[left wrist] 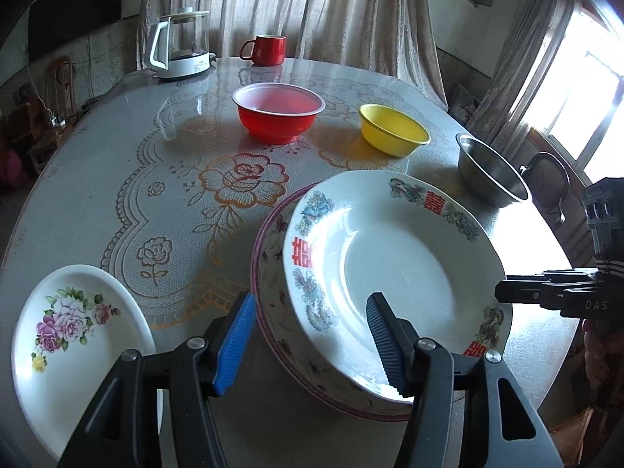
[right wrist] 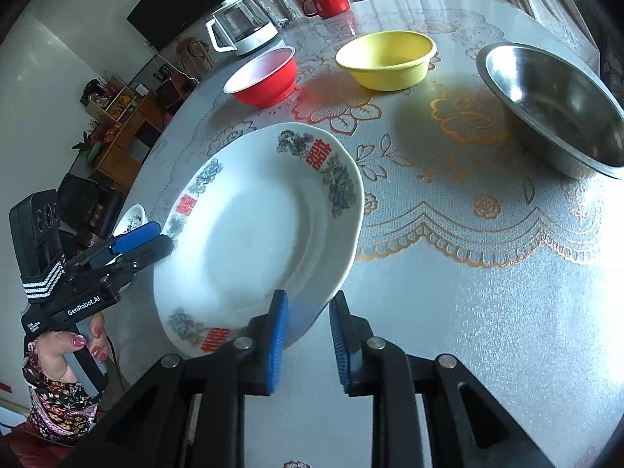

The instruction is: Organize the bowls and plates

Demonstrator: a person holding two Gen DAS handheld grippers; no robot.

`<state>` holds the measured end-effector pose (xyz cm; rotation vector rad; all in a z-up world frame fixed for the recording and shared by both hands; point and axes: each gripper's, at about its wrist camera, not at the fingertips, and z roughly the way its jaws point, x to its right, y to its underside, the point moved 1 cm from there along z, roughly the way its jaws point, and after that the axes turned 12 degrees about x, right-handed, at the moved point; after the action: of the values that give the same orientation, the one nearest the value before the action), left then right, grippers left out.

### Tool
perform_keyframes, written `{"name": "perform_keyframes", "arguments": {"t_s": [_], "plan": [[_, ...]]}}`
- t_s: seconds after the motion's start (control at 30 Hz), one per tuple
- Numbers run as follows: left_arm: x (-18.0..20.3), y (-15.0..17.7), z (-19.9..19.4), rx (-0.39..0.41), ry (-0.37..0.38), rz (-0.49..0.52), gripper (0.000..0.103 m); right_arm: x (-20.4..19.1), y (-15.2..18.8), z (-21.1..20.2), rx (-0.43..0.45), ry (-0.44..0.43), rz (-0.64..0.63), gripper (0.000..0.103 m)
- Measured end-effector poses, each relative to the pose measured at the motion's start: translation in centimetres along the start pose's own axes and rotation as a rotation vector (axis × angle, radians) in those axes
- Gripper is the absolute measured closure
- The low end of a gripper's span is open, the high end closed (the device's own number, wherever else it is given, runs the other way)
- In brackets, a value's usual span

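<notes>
A white plate with red characters (left wrist: 409,257) (right wrist: 253,234) lies tilted on a pink-rimmed plate (left wrist: 269,273) at the table's near side. My left gripper (left wrist: 311,295) is open. Its blue pad is outside the pink rim, its other finger is over the white plate's inside, and neither presses. My right gripper (right wrist: 309,293) is shut on the white plate's rim at the opposite side, and its tips (left wrist: 497,296) also show in the left wrist view. A small rose-patterned plate (left wrist: 78,343) lies left of the stack. Red (left wrist: 279,117), yellow (left wrist: 394,128) and steel (left wrist: 491,175) bowls stand beyond.
A glass kettle (left wrist: 181,45) and a red mug (left wrist: 267,50) stand at the far edge of the round table (left wrist: 136,179). A curtain hangs behind it, with a bright window to the right. A person's hand (right wrist: 78,347) holds the left gripper (right wrist: 163,237).
</notes>
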<state>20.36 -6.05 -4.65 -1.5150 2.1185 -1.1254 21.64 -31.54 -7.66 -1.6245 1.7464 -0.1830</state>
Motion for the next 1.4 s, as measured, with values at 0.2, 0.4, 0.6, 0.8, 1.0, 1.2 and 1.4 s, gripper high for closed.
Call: {"name": "perform_keyframes", "arguments": {"t_s": [0.2, 0.4, 0.6, 0.8, 1.0, 1.2, 1.4], "plan": [[-0.8, 0.9, -0.9, 0.028, -0.033, -0.040, 0.038, -1.1, 0.2, -0.1, 0.015, 0.055, -0.077, 0.082], [-0.4, 1.2, -2.1, 0.068, -0.064, -0.013, 0.031, -2.6, 0.4, 0.7, -0.005, 0.035, -0.126, 0.083], [-0.6, 1.4, -2.9, 0.088, -0.079, -0.018, 0.028, -3.2, 0.5, 0.8, -0.009, 0.042, -0.133, 0.083], [-0.7, 1.4, -2.7, 0.102, -0.093, -0.028, 0.027, -3.1, 1.1, -0.2, 0.001, 0.053, -0.130, 0.083], [-0.4, 0.0, -0.8, 0.099, -0.065, -0.042, 0.033, -1.8, 0.4, -0.6, 0.051, 0.012, -0.020, 0.082], [0.9, -0.7, 0.9, 0.071, -0.057, 0.052, 0.044, -0.6, -0.3, 1.5, 0.041, -0.012, 0.075, 0.083], [1.1, -0.2, 0.5, 0.061, -0.060, 0.073, 0.044, -0.6, -0.1, 1.3, 0.042, -0.025, 0.045, 0.086]]}}
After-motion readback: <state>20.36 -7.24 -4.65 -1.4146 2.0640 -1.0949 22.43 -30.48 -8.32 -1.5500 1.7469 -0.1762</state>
